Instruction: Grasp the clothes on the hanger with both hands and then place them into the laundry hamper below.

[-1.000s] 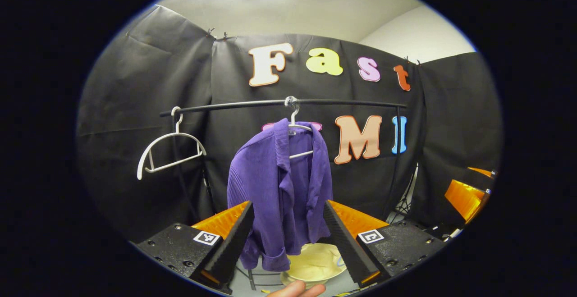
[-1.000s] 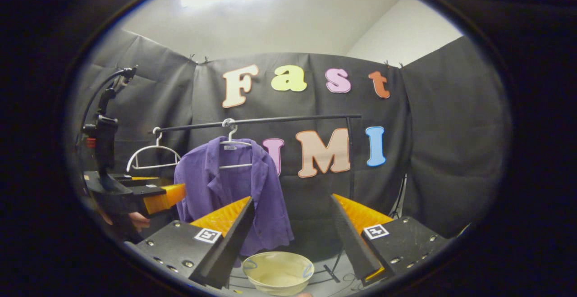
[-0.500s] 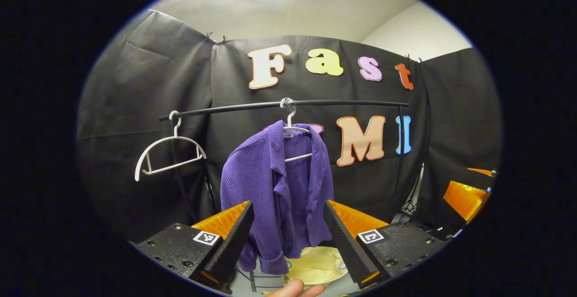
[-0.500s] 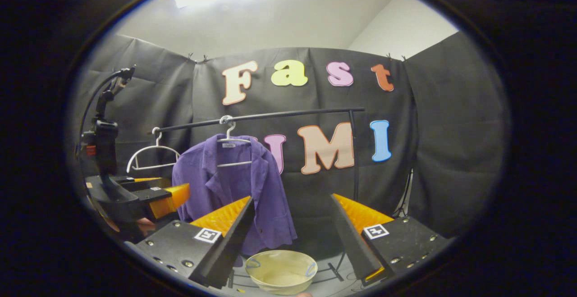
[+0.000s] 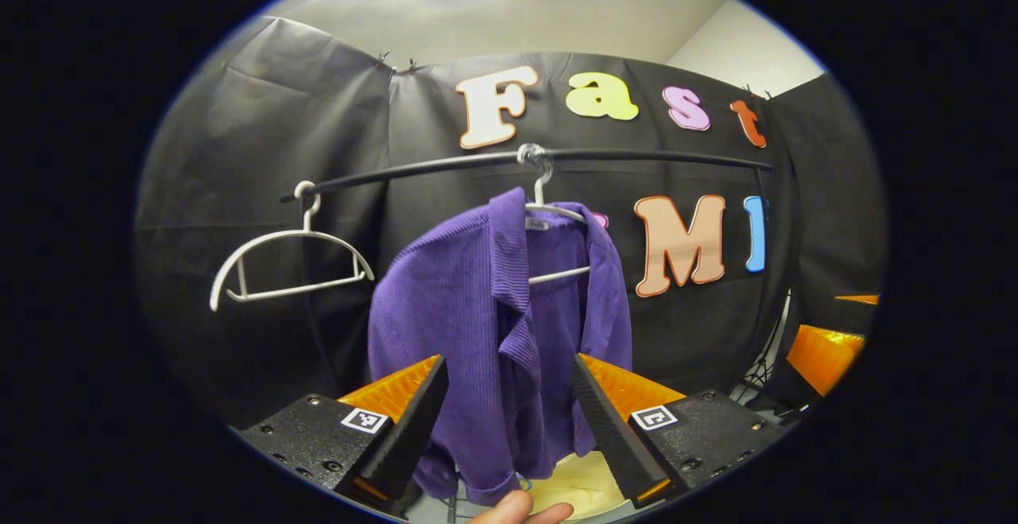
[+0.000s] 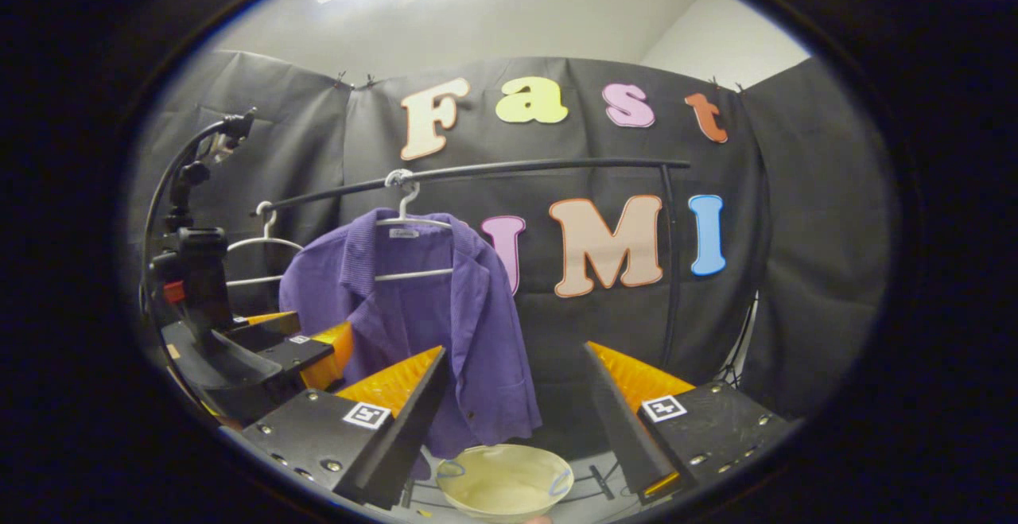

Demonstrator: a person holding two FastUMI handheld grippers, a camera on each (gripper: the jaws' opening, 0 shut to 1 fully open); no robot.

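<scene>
A purple ribbed shirt [image 5: 485, 325] [image 6: 413, 325] hangs on a white hanger [image 5: 553, 214] [image 6: 409, 226] from a black rail [image 5: 636, 157] [image 6: 557, 166]. Below it stands a pale round hamper [image 6: 505, 483] [image 5: 576, 486]. My left gripper [image 5: 509, 397] is open, its fingers framing the shirt's lower front, short of the cloth. My right gripper [image 6: 515, 393] is open too, with the shirt's right edge behind its left finger. In the right gripper view the left gripper [image 6: 262, 349] sits at the left, close to the shirt's left sleeve. The right gripper [image 5: 827, 349] appears at the right edge of the left gripper view.
An empty white hanger [image 5: 290, 265] [image 6: 254, 258] hangs at the rail's left end. The rail's upright post [image 6: 674, 269] stands to the right. A fingertip [image 5: 521, 508] shows at the bottom of the left gripper view. Stand legs and cables [image 6: 592, 480] lie on the floor by the hamper.
Both grippers have moved closer to the shirt, which now looks larger in both views. Both stay open. The shirt and hanger have not moved on the rail.
</scene>
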